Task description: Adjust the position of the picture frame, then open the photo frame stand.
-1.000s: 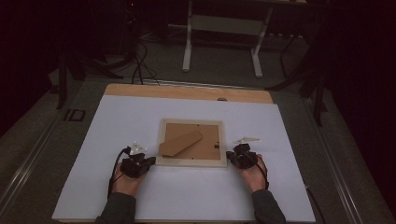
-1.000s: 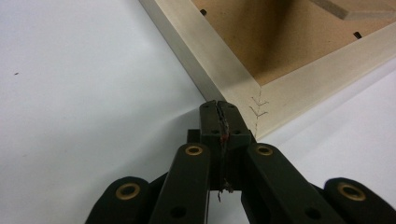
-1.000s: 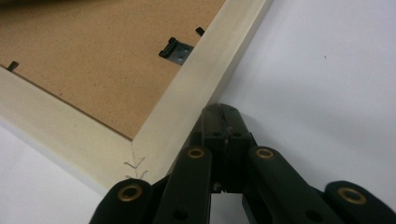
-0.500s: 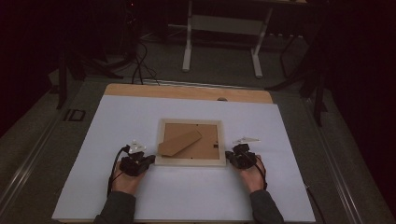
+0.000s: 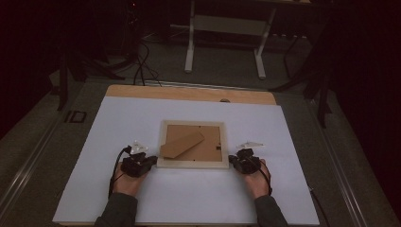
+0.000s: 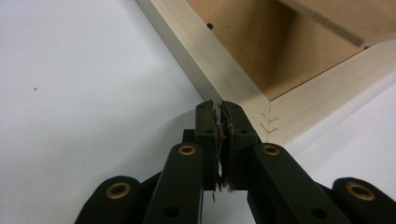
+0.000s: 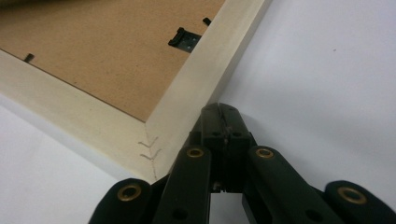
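Here, a pale wooden picture frame point(image 5: 192, 164) lies face down on the white table surface point(image 5: 118, 118), its brown backing board point(image 5: 208, 142) turned up and its fold-out stand point(image 5: 182, 144) resting slantwise across that board. You hold one gripper at each near corner of the frame. Your left gripper point(image 5: 150, 162) sits at the near left corner; in the left gripper view its tips point(image 6: 222, 108) meet the frame's outer edge just beside the stapled mitre joint point(image 6: 269, 125). Its jaws stand all but pressed together, with a thin slit between the pads; they have just been opening by a trace, and nothing lies between them. Your right gripper point(image 5: 232, 161) sits at the near right corner; in the right gripper view its tips point(image 7: 221, 108) rest against the frame's outer side, near the staples point(image 7: 148, 148) of that corner. Its jaws are pressed fully together and pinch nothing. A small black hanger clip point(image 7: 183, 39) shows on the frame's rail farther along. Both hands point(image 5: 126, 182) rest on the table surface, sleeves entering from the near edge. Beyond the white surface, a strip of wooden tabletop point(image 5: 189, 93) is exposed.
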The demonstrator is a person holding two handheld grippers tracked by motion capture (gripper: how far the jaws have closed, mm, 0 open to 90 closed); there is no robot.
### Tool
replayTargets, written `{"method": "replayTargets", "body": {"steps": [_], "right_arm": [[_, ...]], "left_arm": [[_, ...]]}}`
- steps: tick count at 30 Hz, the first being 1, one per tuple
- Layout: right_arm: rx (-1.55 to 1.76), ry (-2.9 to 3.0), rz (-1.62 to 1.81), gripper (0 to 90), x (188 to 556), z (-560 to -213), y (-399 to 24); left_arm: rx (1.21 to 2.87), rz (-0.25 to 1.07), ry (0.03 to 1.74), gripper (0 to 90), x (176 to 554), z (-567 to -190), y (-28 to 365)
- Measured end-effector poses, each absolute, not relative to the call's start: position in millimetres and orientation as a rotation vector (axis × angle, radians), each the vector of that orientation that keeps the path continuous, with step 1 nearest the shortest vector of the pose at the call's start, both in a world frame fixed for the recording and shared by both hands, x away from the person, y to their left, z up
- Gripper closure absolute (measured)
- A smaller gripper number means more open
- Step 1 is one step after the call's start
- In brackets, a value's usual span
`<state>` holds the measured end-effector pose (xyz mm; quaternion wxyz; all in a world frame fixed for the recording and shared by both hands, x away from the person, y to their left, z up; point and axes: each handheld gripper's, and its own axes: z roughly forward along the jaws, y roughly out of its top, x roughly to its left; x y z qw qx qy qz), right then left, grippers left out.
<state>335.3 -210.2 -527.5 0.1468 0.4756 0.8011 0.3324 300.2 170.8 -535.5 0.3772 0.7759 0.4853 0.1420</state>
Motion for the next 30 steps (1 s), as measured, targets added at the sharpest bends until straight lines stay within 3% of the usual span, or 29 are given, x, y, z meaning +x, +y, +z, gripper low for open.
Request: {"method": "replayTargets", "body": {"steps": [20, 30], "right_arm": [[1.383, 2.208, 1.042, 83.7, 333.2, -512.9, -233.8], [1.412, 2.173, 1.076, 75.4, 334.3, -509.3, -242.9]], "left_arm": [[1.889, 0.448, 1.259, 82.6, 297.6, -522.7, 182.8], [1.849, 0.402, 1.246, 72.6, 298.8, -515.0, 195.2]]}}
